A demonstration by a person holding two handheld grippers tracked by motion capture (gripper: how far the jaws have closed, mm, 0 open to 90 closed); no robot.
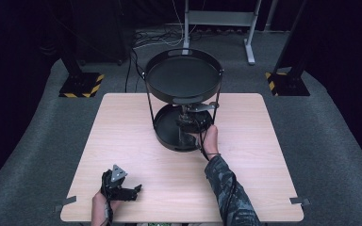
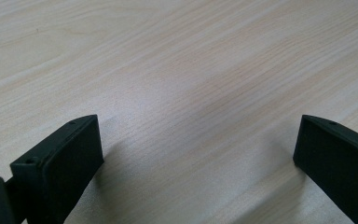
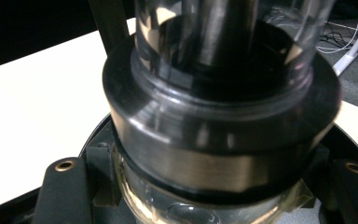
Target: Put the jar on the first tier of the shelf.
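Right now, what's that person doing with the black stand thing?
A person's right gripper is shut on a clear jar with a dark collar, down on the lower tray of a two-tier black stand. The left gripper rests on the wooden table, jaws wide open and holding nothing.

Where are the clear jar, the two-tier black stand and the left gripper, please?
clear jar (image 3: 223, 116), right gripper view, dark collar.
two-tier black stand (image 1: 184, 77), high view, upper tray floor.
left gripper (image 1: 133, 190), high view, between fingertips.

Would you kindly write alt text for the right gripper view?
Close-up of a clear glass jar with a wide black collar, clamped between the right gripper's two black jaws over a black tray; pale table behind.
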